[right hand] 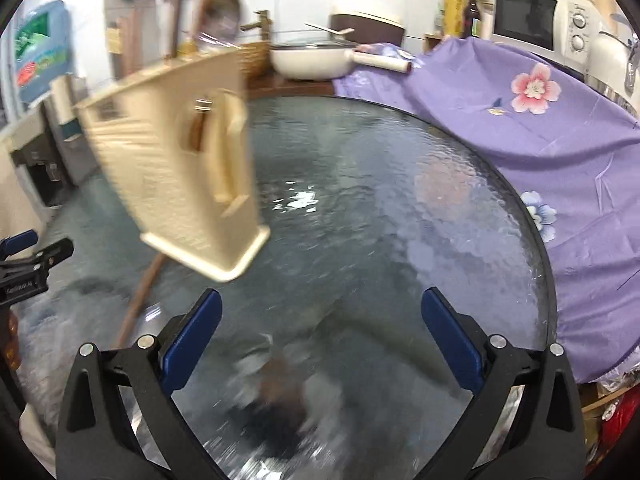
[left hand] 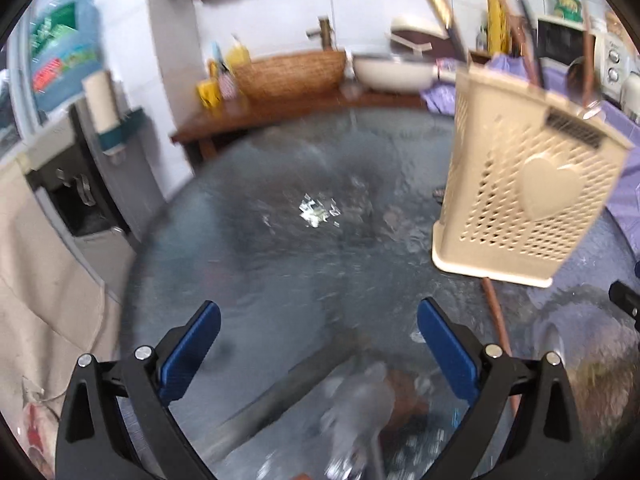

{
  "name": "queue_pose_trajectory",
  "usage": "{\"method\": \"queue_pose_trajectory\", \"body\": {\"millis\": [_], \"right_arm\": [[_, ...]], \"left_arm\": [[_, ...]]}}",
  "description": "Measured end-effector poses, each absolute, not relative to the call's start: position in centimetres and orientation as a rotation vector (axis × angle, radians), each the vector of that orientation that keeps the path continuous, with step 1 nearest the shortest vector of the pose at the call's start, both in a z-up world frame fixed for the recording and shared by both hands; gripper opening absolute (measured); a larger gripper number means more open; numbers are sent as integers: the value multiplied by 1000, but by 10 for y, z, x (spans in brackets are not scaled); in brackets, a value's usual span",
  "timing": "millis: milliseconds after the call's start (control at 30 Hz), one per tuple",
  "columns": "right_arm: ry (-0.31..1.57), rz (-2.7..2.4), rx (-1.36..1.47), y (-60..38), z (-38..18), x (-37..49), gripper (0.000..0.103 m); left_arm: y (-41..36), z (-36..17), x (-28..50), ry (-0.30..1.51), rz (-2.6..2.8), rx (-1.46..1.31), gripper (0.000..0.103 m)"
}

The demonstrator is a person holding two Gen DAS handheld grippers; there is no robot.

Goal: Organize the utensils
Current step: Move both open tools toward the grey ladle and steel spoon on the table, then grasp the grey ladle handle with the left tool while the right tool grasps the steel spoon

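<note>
- The round glass bench carries everything, with a purple flowered cloth draped along its right edge.
- The beige utensil caddy stands between the two arms, handles poking out the top.
- One long brown utensil lies flat just in front of the caddy's base, long axis running roughly toward us.
- It's nearer the left tongs, I'd say; the right tongs are also spread wide and holding nothing.

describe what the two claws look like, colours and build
Both match. The left claw and right claw each have black angular plastic arms, silver round bolts at the pivots, and flat, ribbed blue pads on the inner faces. White lettering marks the left claw's black body, too blurred to read.
</note>
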State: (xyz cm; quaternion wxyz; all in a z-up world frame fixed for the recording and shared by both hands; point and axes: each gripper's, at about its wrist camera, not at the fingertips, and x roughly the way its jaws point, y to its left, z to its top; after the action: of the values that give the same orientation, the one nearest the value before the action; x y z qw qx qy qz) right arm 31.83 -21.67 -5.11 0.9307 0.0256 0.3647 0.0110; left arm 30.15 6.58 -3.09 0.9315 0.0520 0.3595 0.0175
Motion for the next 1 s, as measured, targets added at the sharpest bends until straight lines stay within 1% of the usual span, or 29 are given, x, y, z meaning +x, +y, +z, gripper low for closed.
{"method": "queue_pose_trajectory", "body": {"millis": [167, 267, 333, 367, 433, 467, 533, 700, 767, 867, 1000], "right_arm": [[771, 87, 37, -197, -52, 282, 98], [804, 108, 37, -191, -61, 271, 98], [833, 114, 48, -190, -67, 269, 97], [847, 109, 47, -189, -70, 270, 92], [865, 113, 53, -187, -72, 270, 87], [872, 115, 56, -187, -72, 272, 85], [887, 121, 49, -179, -71, 272, 85], [926, 164, 1, -151, -74, 280, 83], [940, 162, -24, -141, -77, 283, 79], [971, 175, -39, -129, -83, 289, 76], [978, 158, -39, -123, -87, 295, 75]], "left_arm": [[83, -35, 266, 816, 23, 92, 97], [76, -48, 254, 868, -8, 118, 94], [63, -56, 251, 890, -60, 123, 87], [57, -59, 250, 894, -70, 127, 85], [51, -63, 250, 894, -86, 120, 80], [49, -65, 252, 901, -98, 107, 79], [48, -69, 256, 912, -103, 95, 75], [50, -73, 257, 923, -104, 64, 74], [52, -77, 256, 927, -97, 78, 74], [59, -82, 255, 937, -102, 63, 74], [59, -82, 257, 933, -104, 63, 74]]}}
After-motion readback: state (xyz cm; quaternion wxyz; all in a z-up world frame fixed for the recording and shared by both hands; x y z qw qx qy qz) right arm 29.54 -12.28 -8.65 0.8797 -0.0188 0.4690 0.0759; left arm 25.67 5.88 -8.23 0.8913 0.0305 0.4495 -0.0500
